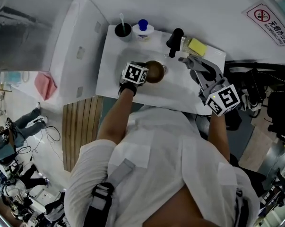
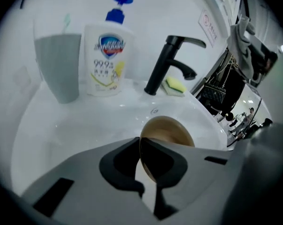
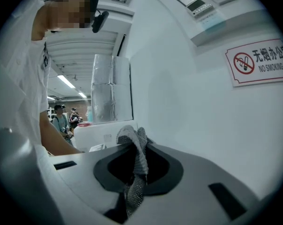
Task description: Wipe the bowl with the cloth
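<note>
A brown bowl (image 1: pixel 155 73) sits tipped over the white sink basin (image 1: pixel 115 74). My left gripper (image 1: pixel 146 74) is shut on its near rim. In the left gripper view the rim of the bowl (image 2: pixel 172 130) runs edge-on between the closed jaws of the left gripper (image 2: pixel 139 146). My right gripper (image 1: pixel 185 60) hovers to the right of the tap, apart from the bowl, shut on a grey mesh cloth (image 1: pixel 192 60). In the right gripper view the cloth (image 3: pixel 135 146) bunches up out of the right gripper (image 3: pixel 137 163), which points at the white wall.
A black tap (image 1: pixel 174 39) stands behind the bowl. A grey cup (image 1: pixel 123 30) and a soap pump bottle (image 1: pixel 143 30) stand at the back left of the basin. A yellow sponge (image 1: pixel 197 46) lies right of the tap. A no-smoking sign (image 1: pixel 270 22) hangs on the wall.
</note>
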`<move>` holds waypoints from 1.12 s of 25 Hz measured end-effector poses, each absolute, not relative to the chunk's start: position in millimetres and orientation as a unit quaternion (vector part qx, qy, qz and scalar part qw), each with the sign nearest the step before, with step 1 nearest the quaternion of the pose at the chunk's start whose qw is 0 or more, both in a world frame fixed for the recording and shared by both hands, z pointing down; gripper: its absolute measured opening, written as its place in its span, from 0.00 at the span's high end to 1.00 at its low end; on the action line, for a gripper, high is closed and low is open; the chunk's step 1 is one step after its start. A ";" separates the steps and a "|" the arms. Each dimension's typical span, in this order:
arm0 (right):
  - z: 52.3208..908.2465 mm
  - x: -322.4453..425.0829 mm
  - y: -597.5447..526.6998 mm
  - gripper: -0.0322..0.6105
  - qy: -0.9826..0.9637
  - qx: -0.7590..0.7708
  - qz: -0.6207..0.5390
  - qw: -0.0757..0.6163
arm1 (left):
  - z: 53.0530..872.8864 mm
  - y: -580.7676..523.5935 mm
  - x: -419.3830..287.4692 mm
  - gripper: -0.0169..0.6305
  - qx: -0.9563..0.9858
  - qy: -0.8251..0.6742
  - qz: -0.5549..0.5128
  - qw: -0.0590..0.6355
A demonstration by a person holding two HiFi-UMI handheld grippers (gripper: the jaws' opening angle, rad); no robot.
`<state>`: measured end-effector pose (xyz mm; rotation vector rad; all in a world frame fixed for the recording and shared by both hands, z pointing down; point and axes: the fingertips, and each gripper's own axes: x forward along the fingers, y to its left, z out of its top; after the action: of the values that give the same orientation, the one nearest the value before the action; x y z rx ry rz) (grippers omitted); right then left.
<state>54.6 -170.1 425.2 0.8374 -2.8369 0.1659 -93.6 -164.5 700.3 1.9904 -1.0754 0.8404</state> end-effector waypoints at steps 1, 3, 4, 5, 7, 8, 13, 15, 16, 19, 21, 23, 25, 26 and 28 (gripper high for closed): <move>424.4 49.4 -169.8 0.88 -0.956 0.277 0.055 0.085 | 685.7 -167.2 -94.9 0.94 0.774 -0.419 0.325 0.345; 420.8 38.7 -169.3 0.88 -0.959 0.268 0.052 0.078 | 655.1 -172.4 -96.0 0.94 0.780 -0.423 0.326 0.326; 418.5 33.2 -168.7 0.88 -0.961 0.263 0.050 0.077 | 639.2 -175.3 -95.7 0.94 0.783 -0.425 0.326 0.316; 416.6 27.8 -167.9 0.88 -0.962 0.257 0.047 0.076 | 623.4 -178.4 -95.1 0.94 0.785 -0.429 0.325 0.305; 414.0 17.1 -166.2 0.88 -0.965 0.246 0.037 0.080 | 592.8 -185.1 -93.4 0.94 0.791 -0.438 0.321 0.281; 413.0 12.6 -165.9 0.88 -0.966 0.244 0.028 0.085 | 577.0 -188.3 -91.9 0.94 0.796 -0.441 0.318 0.267; 400.5 5.7 -179.1 0.88 -0.959 0.265 0.001 0.102 | 504.5 -200.1 -79.5 0.94 0.818 -0.442 0.317 0.188; 390.8 2.3 -184.5 0.88 -0.956 0.274 -0.017 0.106 | 485.3 -202.1 -73.3 0.94 0.823 -0.440 0.318 0.167; 387.4 -0.5 -186.5 0.88 -0.952 0.279 -0.036 0.117 | 477.9 -203.1 -69.8 0.94 0.825 -0.439 0.316 0.161; 390.1 -8.8 -192.2 0.88 -0.926 0.295 -0.128 0.195 | 462.9 -206.3 -59.1 0.94 0.833 -0.434 0.305 0.158; 400.0 -12.9 -192.1 0.87 -0.906 0.293 -0.173 0.251 | 457.8 -205.5 -52.1 0.94 0.839 -0.427 0.297 0.161; 412.1 -18.2 -185.7 0.87 -0.901 0.270 -0.182 0.288 | 455.9 -203.3 -47.3 0.94 0.843 -0.423 0.289 0.164; 424.5 -20.6 -178.9 0.71 -0.895 0.247 -0.186 0.323 | 455.8 -202.4 -45.4 0.94 0.844 -0.424 0.282 0.170; 431.1 -21.0 -175.5 0.68 -0.889 0.237 -0.192 0.341 | 456.6 -201.7 -45.3 0.94 0.844 -0.424 0.279 0.174; 444.7 -22.1 -168.4 0.62 -0.880 0.214 -0.199 0.375 | 460.3 -199.9 -46.5 0.94 0.842 -0.424 0.280 0.183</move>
<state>-22.1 -168.4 444.7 0.5485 -2.2517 -0.5096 -46.5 -199.9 460.3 2.3756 -1.1951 0.7887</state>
